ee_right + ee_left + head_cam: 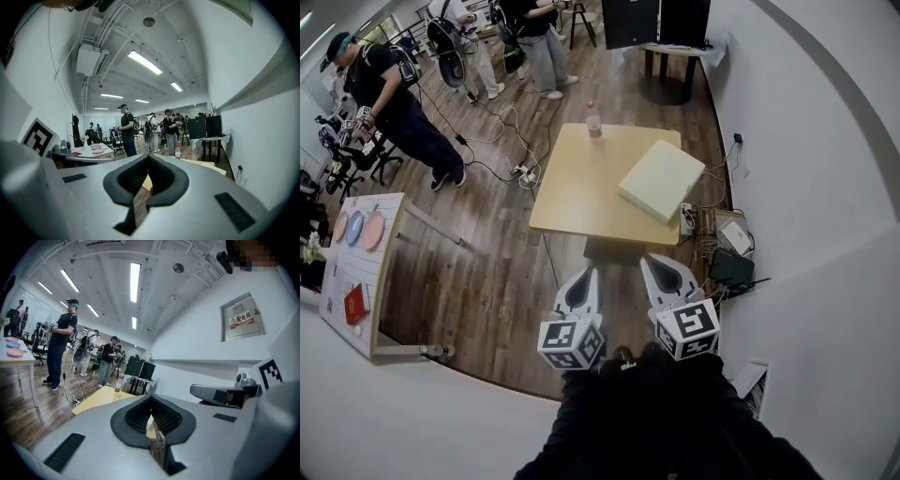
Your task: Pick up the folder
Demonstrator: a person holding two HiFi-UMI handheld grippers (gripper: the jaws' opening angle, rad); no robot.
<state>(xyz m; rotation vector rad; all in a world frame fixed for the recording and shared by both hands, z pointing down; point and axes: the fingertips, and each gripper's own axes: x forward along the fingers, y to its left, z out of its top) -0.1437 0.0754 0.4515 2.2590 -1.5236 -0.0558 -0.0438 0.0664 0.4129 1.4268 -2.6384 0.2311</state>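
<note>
The folder (661,180), a pale cream flat square case, lies on the right part of a light wooden table (572,202). My left gripper (588,275) and my right gripper (650,263) hang side by side just short of the table's near edge, both pointing toward it. Each is shut with nothing between its jaws. In the left gripper view the left gripper (151,401) has its dark pads meeting, with the table (96,401) ahead. In the right gripper view the right gripper (148,159) is likewise shut.
A plastic bottle (593,119) stands at the table's far edge. Cables and a power strip (523,172) trail over the wooden floor to the left. A white table with plates (356,272) stands far left. Network boxes and wires (731,267) crowd the right wall. Several people stand at the back.
</note>
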